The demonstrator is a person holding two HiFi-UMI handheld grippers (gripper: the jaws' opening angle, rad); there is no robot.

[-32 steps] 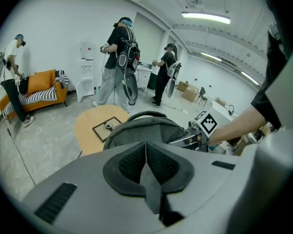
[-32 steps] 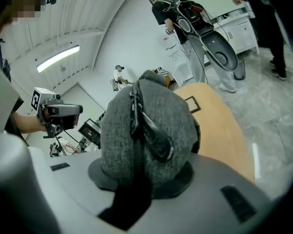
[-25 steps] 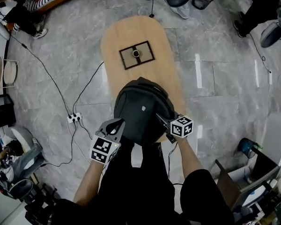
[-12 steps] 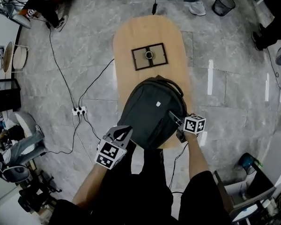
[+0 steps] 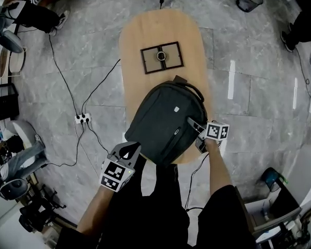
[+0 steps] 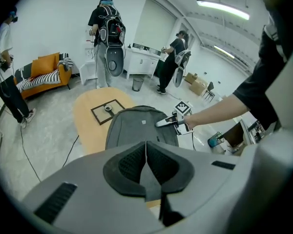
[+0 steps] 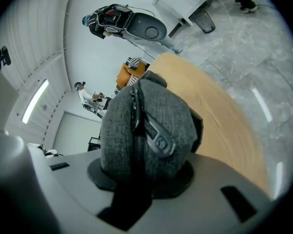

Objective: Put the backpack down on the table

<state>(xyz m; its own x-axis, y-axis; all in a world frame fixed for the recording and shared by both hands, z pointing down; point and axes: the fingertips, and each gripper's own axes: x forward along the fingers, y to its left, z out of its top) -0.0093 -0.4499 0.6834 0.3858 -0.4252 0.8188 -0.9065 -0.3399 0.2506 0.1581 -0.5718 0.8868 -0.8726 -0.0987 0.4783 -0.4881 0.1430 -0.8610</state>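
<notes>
Nearly there: the backpack (image 5: 166,121) lies over the near end of the table (image 5: 145,30), seemingly resting. My right gripper (image 5: 194,128) clamps its right side, jaws just eased wider; my left gripper (image 5: 128,150) pinches what looks like a strap (image 6: 149,179). Only letting go remains.

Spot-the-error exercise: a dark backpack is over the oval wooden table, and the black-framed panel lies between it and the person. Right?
No. The black-framed panel lies beyond the backpack, away from the person; the head view shows it.
</notes>
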